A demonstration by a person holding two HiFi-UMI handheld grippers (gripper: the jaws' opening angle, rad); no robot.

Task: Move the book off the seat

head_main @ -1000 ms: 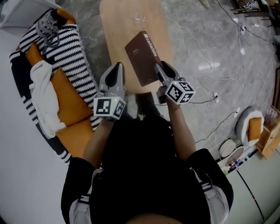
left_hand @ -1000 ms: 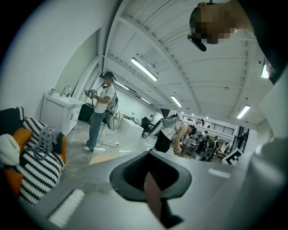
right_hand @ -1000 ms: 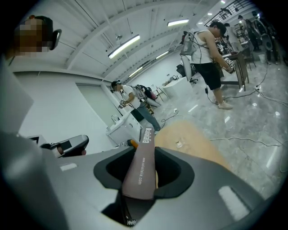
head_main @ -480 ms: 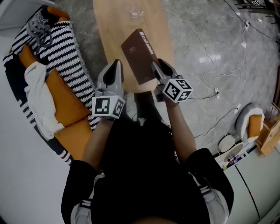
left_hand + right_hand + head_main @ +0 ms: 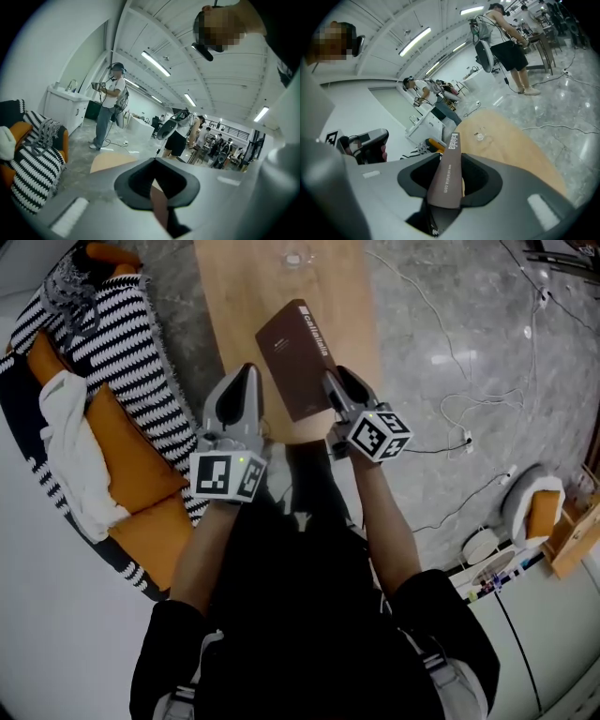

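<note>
A thin brown book (image 5: pixel 295 357) is held up over the near end of the light wooden table (image 5: pixel 234 296). My right gripper (image 5: pixel 330 390) is shut on the book's near edge. In the right gripper view the book (image 5: pixel 451 154) stands edge-on between the jaws of that gripper (image 5: pixel 449 187), with its spine lettering showing. My left gripper (image 5: pixel 246 376) hovers just left of the book, shut with nothing in it. In its own view the left gripper (image 5: pixel 157 187) shows only a thin slit. The orange seat (image 5: pixel 131 465) lies to the left.
A black-and-white striped blanket (image 5: pixel 122 343) and a white cloth (image 5: pixel 70 456) lie on the seat. A small clear object (image 5: pixel 293 259) sits at the table's far end. Cables (image 5: pixel 450 409) trail over the grey floor on the right. Other people (image 5: pixel 110 105) stand further off.
The seat and table have slid down and left in the head view. The book stays in the right gripper's hold, and both grippers keep their places beside each other.
</note>
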